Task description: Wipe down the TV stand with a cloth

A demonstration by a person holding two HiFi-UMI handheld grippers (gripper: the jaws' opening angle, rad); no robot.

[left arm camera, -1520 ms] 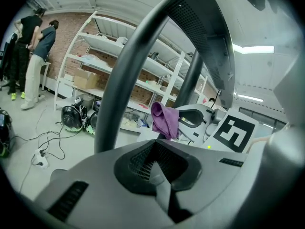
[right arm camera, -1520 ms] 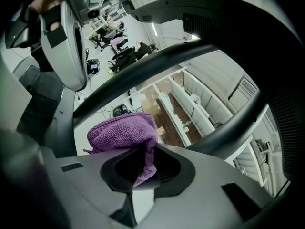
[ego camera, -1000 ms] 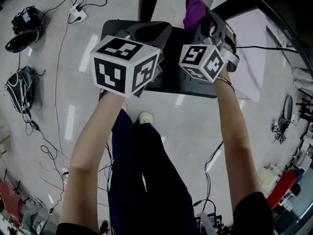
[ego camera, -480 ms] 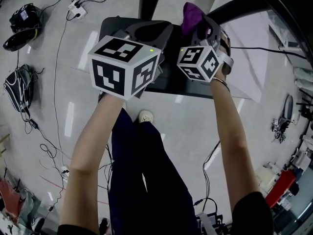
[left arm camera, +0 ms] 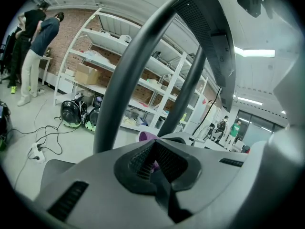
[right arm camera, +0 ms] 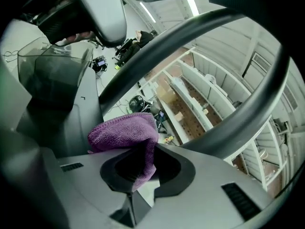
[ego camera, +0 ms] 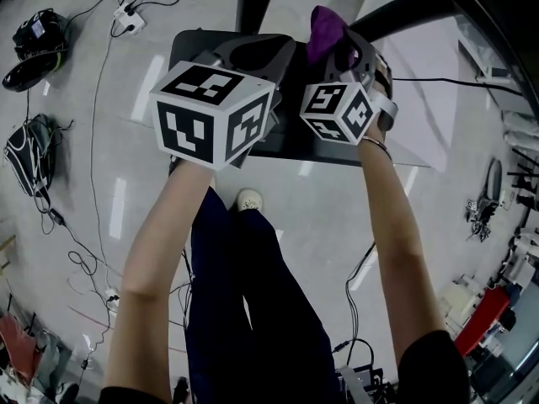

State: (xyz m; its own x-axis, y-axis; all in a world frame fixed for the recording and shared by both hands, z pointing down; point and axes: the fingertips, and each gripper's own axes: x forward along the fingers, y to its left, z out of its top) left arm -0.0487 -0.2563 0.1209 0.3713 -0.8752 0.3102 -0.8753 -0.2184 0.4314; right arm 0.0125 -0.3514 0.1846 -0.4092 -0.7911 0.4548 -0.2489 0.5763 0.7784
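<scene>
Floor at far left: a dark bag (ego camera: 34, 154), a white power strip (ego camera: 126, 21) and loose cables (ego camera: 97, 141) lie on pale flooring, well apart from the stand.
Left gripper (ego camera: 253, 55): it is held over the near left part of the stand's base. In its own view (left arm camera: 153, 162) the two ribbed pads are drawn together with nothing between them; only a sliver of purple shows beyond.
Left arm: a bare forearm (ego camera: 156, 251) runs up to the marker cube (ego camera: 215, 112).
TV stand (ego camera: 189, 45): a flat black base plate sits on the floor, with dark uprights rising from its far edge. In the left gripper view two of these uprights (left arm camera: 128, 75) slant up across the frame.
Person: dark trouser legs (ego camera: 244, 310) and a pale shoe (ego camera: 250, 200) stand just short of the base's near edge.
Right gripper (ego camera: 347, 47): it sits over the far right part of the base, beside the left gripper. In its own view (right arm camera: 138, 163) the jaws are clamped on a fold of the cloth.
Cloth (ego camera: 324, 25): purple and bunched, it sticks out past the right gripper's tips, near the foot of the uprights. In the right gripper view it (right arm camera: 125, 130) mounds above the jaws, just beside a grey surface of the stand; contact cannot be told.
Background: white shelving (left arm camera: 119, 56) stands against a brick wall, with two people (left arm camera: 35, 46) standing at its left end.
</scene>
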